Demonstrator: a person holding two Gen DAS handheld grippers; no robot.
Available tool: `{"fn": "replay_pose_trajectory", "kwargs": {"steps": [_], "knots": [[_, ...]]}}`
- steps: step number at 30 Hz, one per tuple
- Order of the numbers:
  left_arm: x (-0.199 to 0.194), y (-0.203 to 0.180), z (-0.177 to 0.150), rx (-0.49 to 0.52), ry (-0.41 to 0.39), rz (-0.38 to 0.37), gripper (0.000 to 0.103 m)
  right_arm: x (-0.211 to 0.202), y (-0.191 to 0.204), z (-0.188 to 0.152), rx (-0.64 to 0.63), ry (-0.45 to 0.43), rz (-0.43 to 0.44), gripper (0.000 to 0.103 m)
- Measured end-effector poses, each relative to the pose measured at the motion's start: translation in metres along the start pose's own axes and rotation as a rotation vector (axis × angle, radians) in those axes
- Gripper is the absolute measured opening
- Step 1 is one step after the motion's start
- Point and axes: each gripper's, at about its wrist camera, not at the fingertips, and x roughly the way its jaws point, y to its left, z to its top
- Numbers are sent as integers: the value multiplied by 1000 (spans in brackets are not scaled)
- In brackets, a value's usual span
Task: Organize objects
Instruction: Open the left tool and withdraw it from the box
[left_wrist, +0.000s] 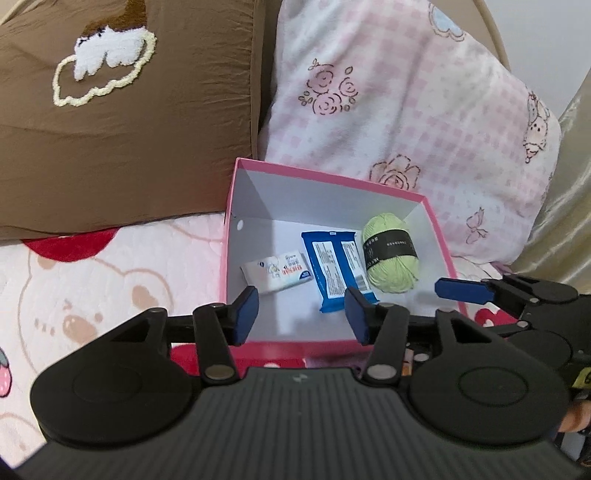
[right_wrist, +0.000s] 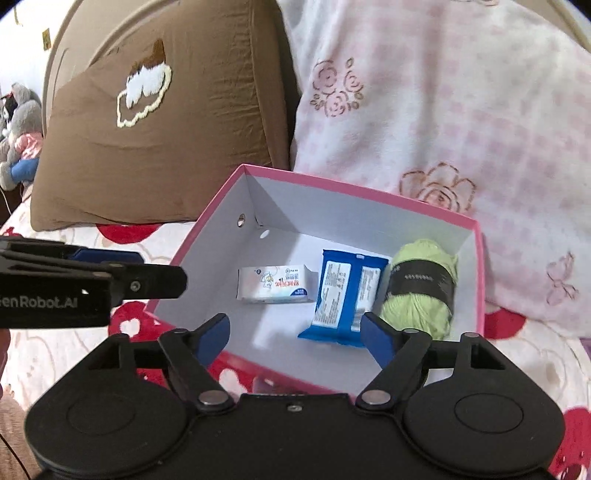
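Over the pink box (left_wrist: 236, 206), both tools, left tool (left_wrist: 301, 312) and right tool (right_wrist: 295, 338), are released; we lift straight up, clear of the green yarn (left_wrist: 391, 254) at 2 o'clock.

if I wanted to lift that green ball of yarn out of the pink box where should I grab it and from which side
Grip the green yarn ball across its middle, on the black paper band, coming from above. It lies on its side in the pink box corner, walls close behind and right, the blue packet left, so probably only the top is free.

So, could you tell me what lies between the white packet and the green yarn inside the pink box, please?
A blue wipes pack lies between the white packet and the green yarn on the pink box floor; both wrist views show it.
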Motion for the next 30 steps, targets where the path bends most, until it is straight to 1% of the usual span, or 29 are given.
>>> {"fn": "replay_pose_trajectory", "kwargs": {"steps": [4, 6, 7, 9, 11, 15, 19, 22, 24, 28, 30], "knots": [[-12, -10, -5, 15, 19, 5, 60, -20, 0, -6, 15, -2, 3, 84], [-16, -18, -9, 30, 39, 10, 62, -32, 4, -9, 2, -18, 0, 88], [-18, -22, -11, 38, 48, 9, 64, -38, 5, -11, -2, -20, -5, 88], [-22, -26, -15, 21, 73, -20, 67, -48, 8, -14, -8, -19, 0, 89], [-27, -29, -18, 1, 87, -30, 71, -57, 11, -19, -29, -27, -10, 91], [-40, -34, -25, 1, 81, -22, 77, -75, 11, -28, -34, -48, -42, 94], [-56, -38, -30, 6, 71, -25, 87, -92, 5, -37, -5, -40, -30, 94], [-67, -45, -34, 22, 71, -22, 94, -104, 6, -45, -19, -39, -28, 95], [-74, -48, -38, 29, 82, -41, 97, -112, 7, -50, -29, -42, -36, 95], [-87, -53, -47, 27, 119, -83, 100, -126, 11, -62, -43, -43, -27, 95], [-93, -54, -52, 28, 137, -105, 101, -133, 13, -68, -55, -29, -13, 95]]}}
